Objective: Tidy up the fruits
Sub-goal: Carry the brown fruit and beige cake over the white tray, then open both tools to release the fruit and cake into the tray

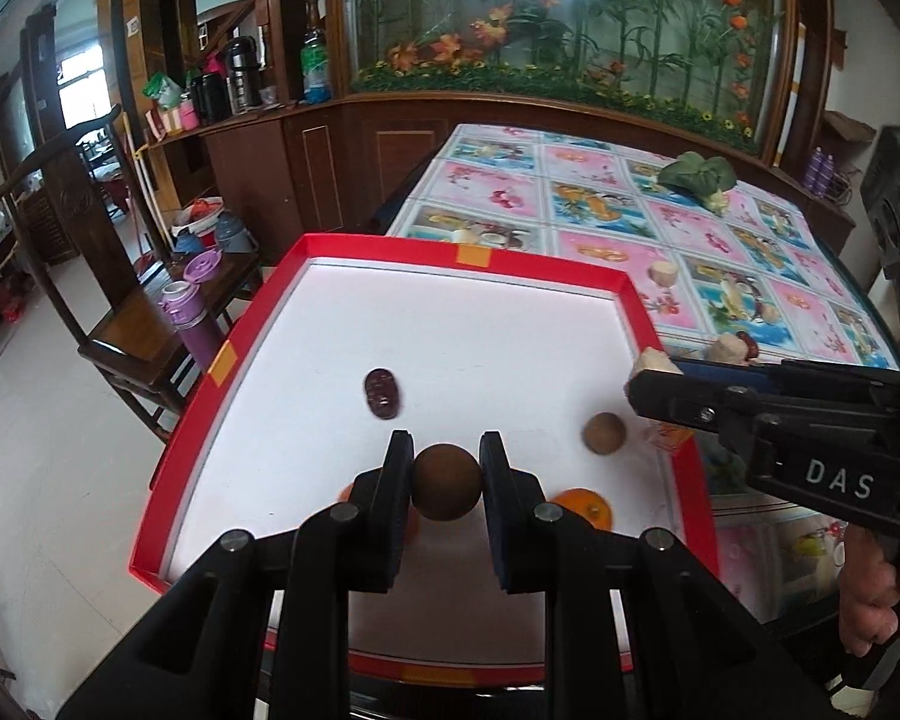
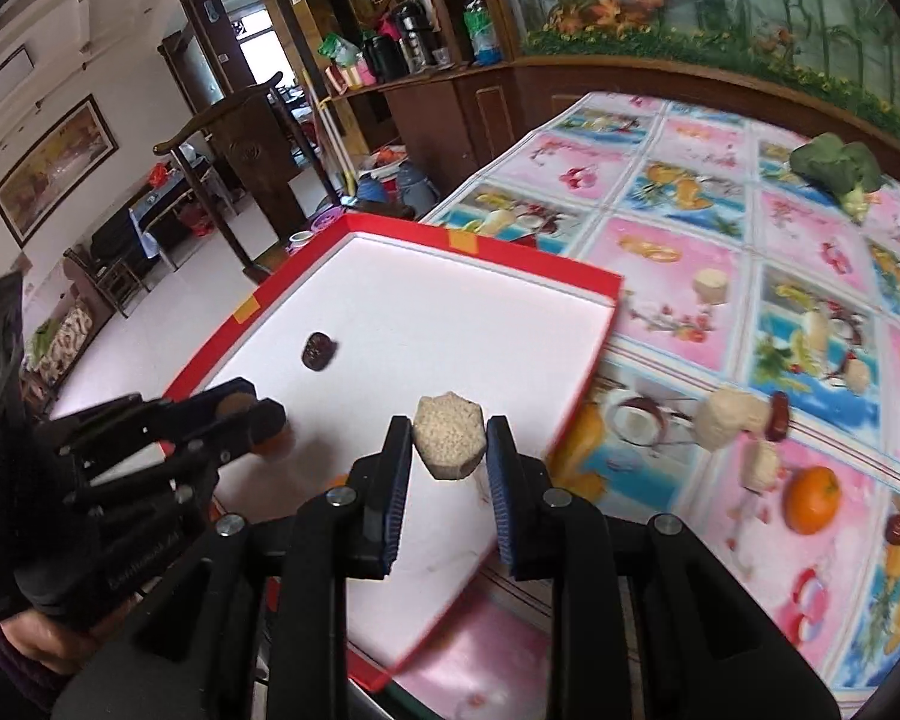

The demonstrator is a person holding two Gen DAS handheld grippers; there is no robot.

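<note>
Red-rimmed white cardboard tray [image 1: 633,300] sits under both claws: my left claw [image 1: 447,468] pinches a round brown longan [image 1: 447,482], my right claw [image 2: 448,450] a beige rough-cut chunk [image 2: 448,443]. Released high, I judge the longan could roll off.

A lived-in home, a dining or sitting room. The tabletop [image 2: 720,228] wears a fruit-print plastic cloth. At twelve o'clock stands a dark wooden cabinet [image 1: 342,150] with a glass-fronted display of artificial flowers [image 1: 570,18]; thermos flasks [image 1: 240,72] crowd its ledge at eleven. A carved wooden chair [image 1: 132,324] sits at nine, and a framed painting [image 2: 54,165] hangs on the wall.
</note>
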